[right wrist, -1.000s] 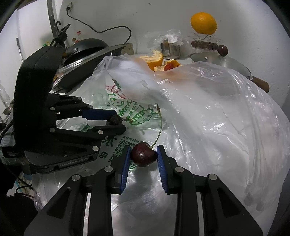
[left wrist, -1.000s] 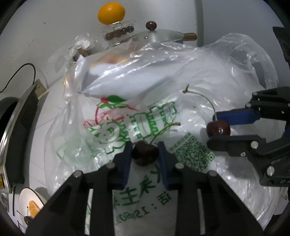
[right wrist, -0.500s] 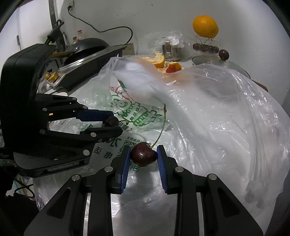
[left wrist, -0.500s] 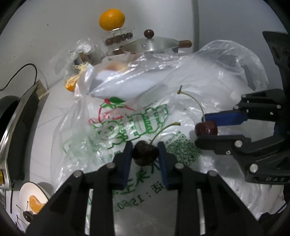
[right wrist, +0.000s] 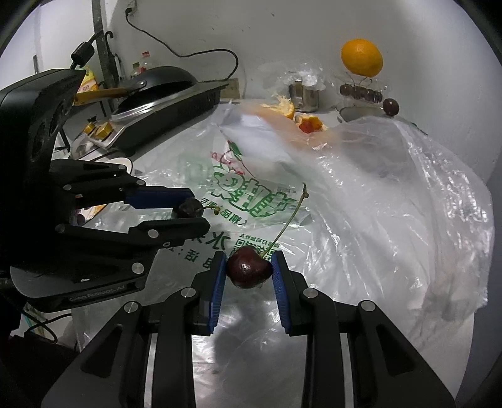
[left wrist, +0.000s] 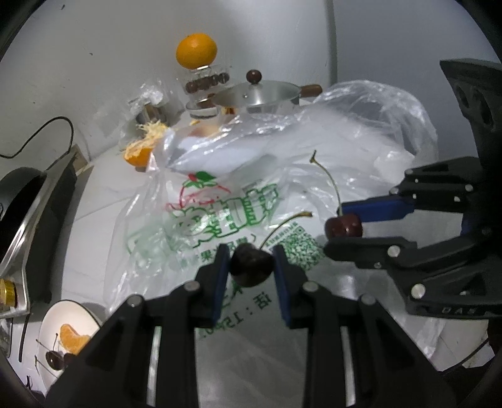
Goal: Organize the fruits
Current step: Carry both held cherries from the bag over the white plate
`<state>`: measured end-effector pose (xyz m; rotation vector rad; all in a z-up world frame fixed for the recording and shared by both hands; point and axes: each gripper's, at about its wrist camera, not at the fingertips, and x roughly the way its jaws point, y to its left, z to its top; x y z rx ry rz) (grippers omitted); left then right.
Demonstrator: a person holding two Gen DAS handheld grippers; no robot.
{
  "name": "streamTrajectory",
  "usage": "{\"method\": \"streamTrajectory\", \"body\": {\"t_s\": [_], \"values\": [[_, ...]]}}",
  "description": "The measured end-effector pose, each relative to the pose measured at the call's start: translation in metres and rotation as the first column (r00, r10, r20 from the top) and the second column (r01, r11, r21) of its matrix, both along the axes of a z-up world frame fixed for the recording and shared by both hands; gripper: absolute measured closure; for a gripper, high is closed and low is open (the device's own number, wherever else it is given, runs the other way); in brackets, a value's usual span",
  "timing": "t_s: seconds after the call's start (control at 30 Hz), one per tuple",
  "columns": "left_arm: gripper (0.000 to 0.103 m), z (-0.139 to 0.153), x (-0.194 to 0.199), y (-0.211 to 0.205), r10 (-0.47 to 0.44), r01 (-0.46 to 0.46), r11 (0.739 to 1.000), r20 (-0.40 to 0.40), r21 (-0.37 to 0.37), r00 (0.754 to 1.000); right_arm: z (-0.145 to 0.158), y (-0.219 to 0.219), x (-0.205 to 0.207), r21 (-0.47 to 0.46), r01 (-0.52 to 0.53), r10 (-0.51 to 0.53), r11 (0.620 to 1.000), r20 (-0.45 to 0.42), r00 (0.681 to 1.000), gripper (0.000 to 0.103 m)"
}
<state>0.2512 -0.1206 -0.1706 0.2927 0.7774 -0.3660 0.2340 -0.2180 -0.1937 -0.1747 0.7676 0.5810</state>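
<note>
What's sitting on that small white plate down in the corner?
On the white plate lie a peeled orange segment and at least one dark cherry with its stem. The left gripper's black finger covers the plate's right side, so anything more there is hidden.

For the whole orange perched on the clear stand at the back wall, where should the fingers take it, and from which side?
Grip the whole orange across its widest middle, fingers on its left and right flanks, coming from the front and slightly above. It is round and smooth, sits high on the clear stand, and the white wall seems close behind, so the rear looks blocked.
</note>
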Motion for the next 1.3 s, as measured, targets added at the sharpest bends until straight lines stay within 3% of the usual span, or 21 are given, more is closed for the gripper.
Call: {"method": "streamTrajectory", "body": {"t_s": [0.63, 1.3], "values": [[0.074, 0.037, -0.051, 0.037, 0.050, -0.045, 0.997, 0.078, -0.064, 0.996, 0.028, 0.022, -0.039, -0.019, -0.011, 0.012, 1.000, 0.060, 0.998, 0.072], [0.074, 0.057, -0.101, 0.120, 0.161, -0.142, 0.980, 0.135, -0.141, 0.978, 0.045, 0.086, -0.067, -0.054, -0.069, 0.074, 0.996, 0.103, 0.992, 0.072]]}}
